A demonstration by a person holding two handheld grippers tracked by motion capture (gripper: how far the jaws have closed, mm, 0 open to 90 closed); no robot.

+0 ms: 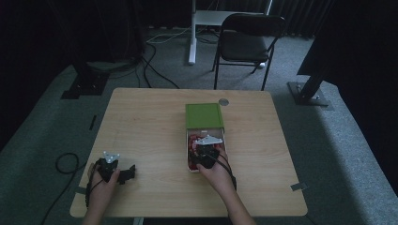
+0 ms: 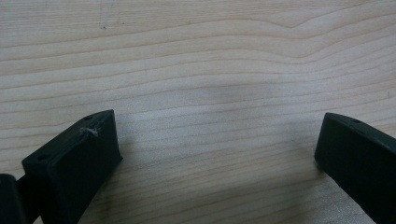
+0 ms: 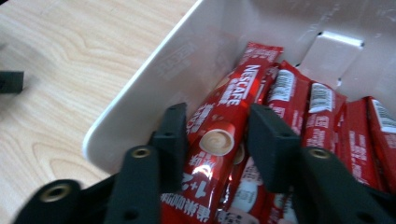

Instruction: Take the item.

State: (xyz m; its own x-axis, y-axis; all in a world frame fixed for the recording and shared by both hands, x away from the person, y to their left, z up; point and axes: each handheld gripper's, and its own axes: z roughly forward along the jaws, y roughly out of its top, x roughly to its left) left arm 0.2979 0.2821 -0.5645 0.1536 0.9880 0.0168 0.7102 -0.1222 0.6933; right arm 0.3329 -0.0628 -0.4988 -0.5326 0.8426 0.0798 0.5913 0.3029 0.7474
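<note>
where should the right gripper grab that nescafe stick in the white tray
Grip the Nescafe stick across its narrow width near the printed cup, coming from above along its length. It lies topmost, leaning against the white tray wall, long edges exposed. The right gripper already straddles it there; whether the pads press yet is unclear. Neighbouring sticks crowd its other side.

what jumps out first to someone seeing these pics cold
The red coffee stick packets packed in the white drawer tray pulled out of a green box at mid-table. The right hand-held gripper straddles one packet there, while the left hand-held gripper rests open on bare wood.
</note>
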